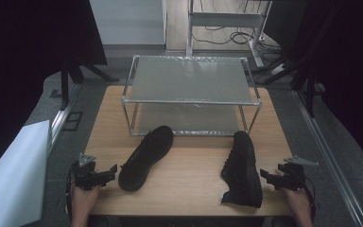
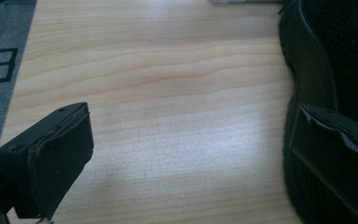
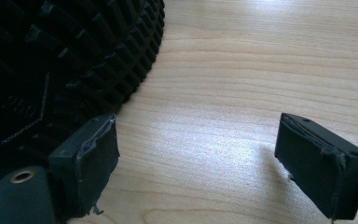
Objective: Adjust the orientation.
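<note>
Two black shoes lie on the wooden table. The left shoe rests upright, toe angled toward the rack. On its side lies the right shoe, its treaded sole facing my right gripper. My left gripper is open at the table's front left, just beside the left shoe's heel; nothing sits between its jaws. At the front right my right gripper is open too, its pads next to the sole, bare wood between them.
A two-tier metal rack with grey shelves stands at the table's far half. A white board leans at the left beyond the table edge. Aluminium rails run along the right side.
</note>
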The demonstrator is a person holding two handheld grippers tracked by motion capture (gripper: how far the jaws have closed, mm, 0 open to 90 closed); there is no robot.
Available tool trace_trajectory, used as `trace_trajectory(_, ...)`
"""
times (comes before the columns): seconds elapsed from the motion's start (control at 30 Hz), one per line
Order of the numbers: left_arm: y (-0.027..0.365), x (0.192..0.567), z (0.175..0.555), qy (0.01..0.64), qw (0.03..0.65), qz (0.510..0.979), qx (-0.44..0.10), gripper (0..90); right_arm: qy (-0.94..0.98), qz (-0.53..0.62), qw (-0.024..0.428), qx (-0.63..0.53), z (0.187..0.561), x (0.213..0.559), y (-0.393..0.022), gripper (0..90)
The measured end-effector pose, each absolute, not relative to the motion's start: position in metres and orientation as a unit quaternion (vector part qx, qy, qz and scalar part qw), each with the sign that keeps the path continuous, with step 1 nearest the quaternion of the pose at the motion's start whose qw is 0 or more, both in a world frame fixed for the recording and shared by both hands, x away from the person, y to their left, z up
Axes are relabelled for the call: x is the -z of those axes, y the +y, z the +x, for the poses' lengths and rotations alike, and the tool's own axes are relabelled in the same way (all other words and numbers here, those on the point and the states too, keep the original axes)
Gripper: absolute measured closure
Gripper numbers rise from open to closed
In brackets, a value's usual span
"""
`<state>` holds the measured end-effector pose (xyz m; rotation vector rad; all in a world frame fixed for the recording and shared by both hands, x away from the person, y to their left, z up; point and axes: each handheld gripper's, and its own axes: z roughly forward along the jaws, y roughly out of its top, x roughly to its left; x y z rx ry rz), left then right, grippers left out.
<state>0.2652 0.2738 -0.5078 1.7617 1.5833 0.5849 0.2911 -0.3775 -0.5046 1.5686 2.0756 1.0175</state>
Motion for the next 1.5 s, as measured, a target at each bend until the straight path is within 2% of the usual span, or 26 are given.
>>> trace_trajectory(0.27, 0.275, 0.510, 0.281, 0.612, 0.331, 0.679, -0.236, 0.0, 0.734, 0.552, 0.174, -0.357, 0.292, 0.505, -0.376, 13.4)
trace_trajectory(0.5, 0.262, 0.514, 0.293, 0.592, 0.304, 0.707, -0.241, 0.0, 0.735, 0.551, 0.173, -0.356, 0.292, 0.505, -0.375, 13.4)
trace_trajectory(0.6, 0.256, 0.514, 0.296, 0.580, 0.306, 0.720, -0.227, 1.1, 0.737, 0.549, 0.171, -0.354, 0.292, 0.506, -0.374, 13.4)
trace_trajectory(0.8, 0.250, 0.512, 0.295, 0.569, 0.316, 0.731, -0.203, 2.7, 0.737, 0.550, 0.171, -0.355, 0.292, 0.506, -0.374, 13.4)
trace_trajectory(0.93, 0.231, 0.510, 0.290, 0.537, 0.307, 0.760, -0.199, 2.4, 0.734, 0.550, 0.171, -0.359, 0.292, 0.505, -0.375, 13.4)
trace_trajectory(1.13, 0.210, 0.508, 0.282, 0.513, 0.308, 0.779, -0.189, 2.0, 0.733, 0.550, 0.171, -0.362, 0.292, 0.505, -0.376, 13.3)
trace_trajectory(1.5, 0.191, 0.507, 0.272, 0.495, 0.307, 0.791, -0.187, 1.9, 0.732, 0.549, 0.172, -0.364, 0.292, 0.505, -0.376, 13.3)
